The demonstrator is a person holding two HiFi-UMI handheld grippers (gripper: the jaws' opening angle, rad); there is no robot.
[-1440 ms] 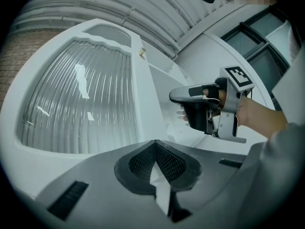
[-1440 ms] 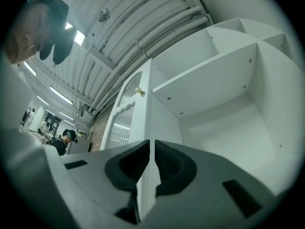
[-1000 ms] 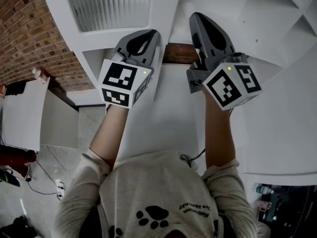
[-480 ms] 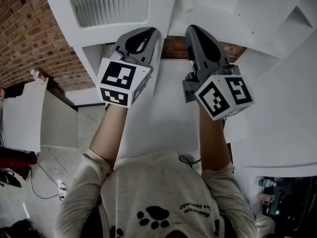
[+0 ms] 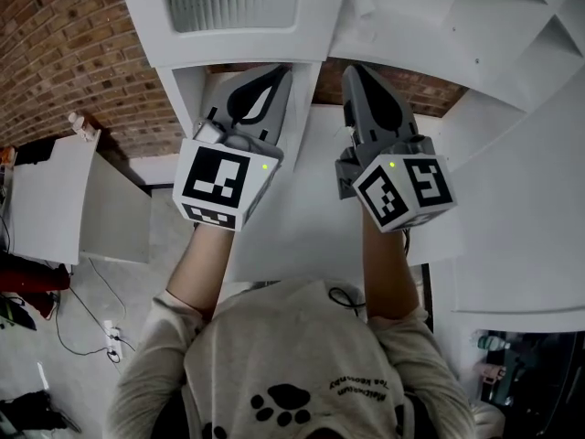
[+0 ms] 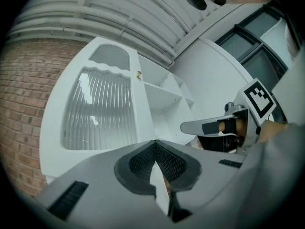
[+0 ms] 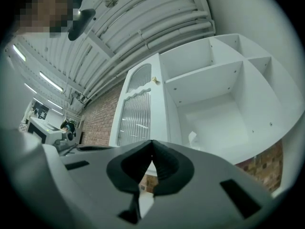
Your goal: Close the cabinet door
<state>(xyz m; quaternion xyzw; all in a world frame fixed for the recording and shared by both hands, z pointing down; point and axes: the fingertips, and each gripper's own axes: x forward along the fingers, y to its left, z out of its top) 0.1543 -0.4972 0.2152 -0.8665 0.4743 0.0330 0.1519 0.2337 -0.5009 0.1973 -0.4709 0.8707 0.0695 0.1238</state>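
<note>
Brick wall behind the white cabinet, and its cabinet door stands open at left, just ahead of the left gripper and right gripper, both pinched shut and empty; it looks light, stiff and glass-panelled, so I'd push the solid frame.

A red-brown brick wall runs along the left. Below it the floor is pale grey, with dark cables trailing across it near a white piece of furniture. Overhead, the ceiling is white and ribbed, with pipes running along it, and long strip lights glow farther back. Dark-framed windows show on the far side.
</note>
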